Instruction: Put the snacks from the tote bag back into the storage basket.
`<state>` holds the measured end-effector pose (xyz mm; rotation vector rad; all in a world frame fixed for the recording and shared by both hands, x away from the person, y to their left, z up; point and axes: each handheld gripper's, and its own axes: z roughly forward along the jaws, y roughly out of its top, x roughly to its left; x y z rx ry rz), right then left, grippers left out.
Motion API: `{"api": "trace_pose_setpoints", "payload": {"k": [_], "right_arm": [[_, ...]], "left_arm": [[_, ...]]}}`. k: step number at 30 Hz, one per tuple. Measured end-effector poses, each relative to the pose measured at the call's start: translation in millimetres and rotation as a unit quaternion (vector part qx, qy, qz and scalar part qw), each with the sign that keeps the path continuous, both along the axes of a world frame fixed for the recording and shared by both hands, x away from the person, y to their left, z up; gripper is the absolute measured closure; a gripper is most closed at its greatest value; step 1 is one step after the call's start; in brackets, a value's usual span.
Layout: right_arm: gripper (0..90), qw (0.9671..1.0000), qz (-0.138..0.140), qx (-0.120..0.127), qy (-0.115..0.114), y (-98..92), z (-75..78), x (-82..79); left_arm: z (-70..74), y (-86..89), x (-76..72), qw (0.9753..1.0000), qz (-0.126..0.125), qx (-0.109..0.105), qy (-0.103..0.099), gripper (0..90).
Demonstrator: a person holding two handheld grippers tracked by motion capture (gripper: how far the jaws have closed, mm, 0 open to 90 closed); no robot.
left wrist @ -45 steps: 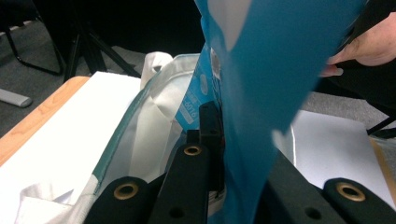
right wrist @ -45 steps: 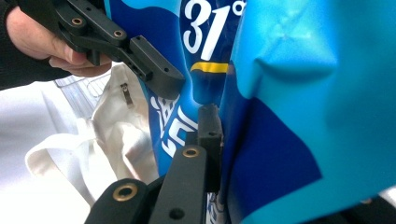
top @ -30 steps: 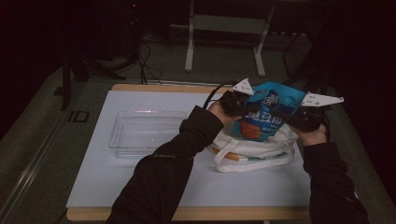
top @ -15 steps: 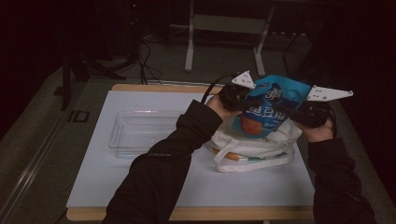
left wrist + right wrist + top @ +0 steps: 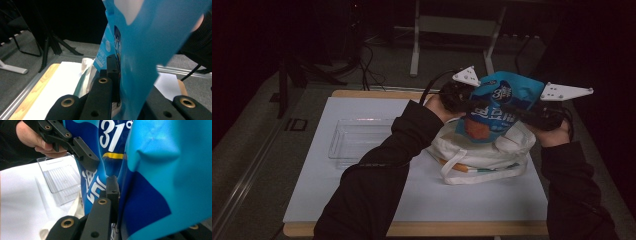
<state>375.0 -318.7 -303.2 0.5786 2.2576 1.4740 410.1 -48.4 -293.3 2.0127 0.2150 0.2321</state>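
Blue foil snack bag (image 5: 498, 107), one item, held in the air above a white cloth tote bag (image 5: 482, 152) on the desk (image 5: 377, 200). Your left tool (image 5: 462, 97) pinches the bag's left edge; your right tool (image 5: 539, 114) pinches its right edge, the foil caught between the black jaws in both gripper views. The step looks like lifting the bag clear of the tote, perhaps toward the clear plastic tray (image 5: 357, 140) at the left. Keep both pinches level so the foil does not twist or slip, and raise it until the bottom clears the tote's mouth before you carry it sideways. Appearance: glossy, puffed, creased at the grips; white numerals "31°", a yellow band, white script, an orange patch low on the front.
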Motion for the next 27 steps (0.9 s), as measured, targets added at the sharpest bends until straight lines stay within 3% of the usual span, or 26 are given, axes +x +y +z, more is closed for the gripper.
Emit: {"api": "trace_pose_setpoints", "payload": {"k": [15,27], "right_arm": [[88.1,0.9995,0.030,-0.001,-0.013,40.4,18.4,5.2],[88.1,0.9980,0.062,0.000,-0.012,83.0,20.1,14.5]], "left_arm": [[18.0,43.8,-8.5,0.9997,0.024,0.000,-0.008,90.0],[20.9,87.1,-16.2,0.9986,0.053,0.004,-0.009,89.9]]}}
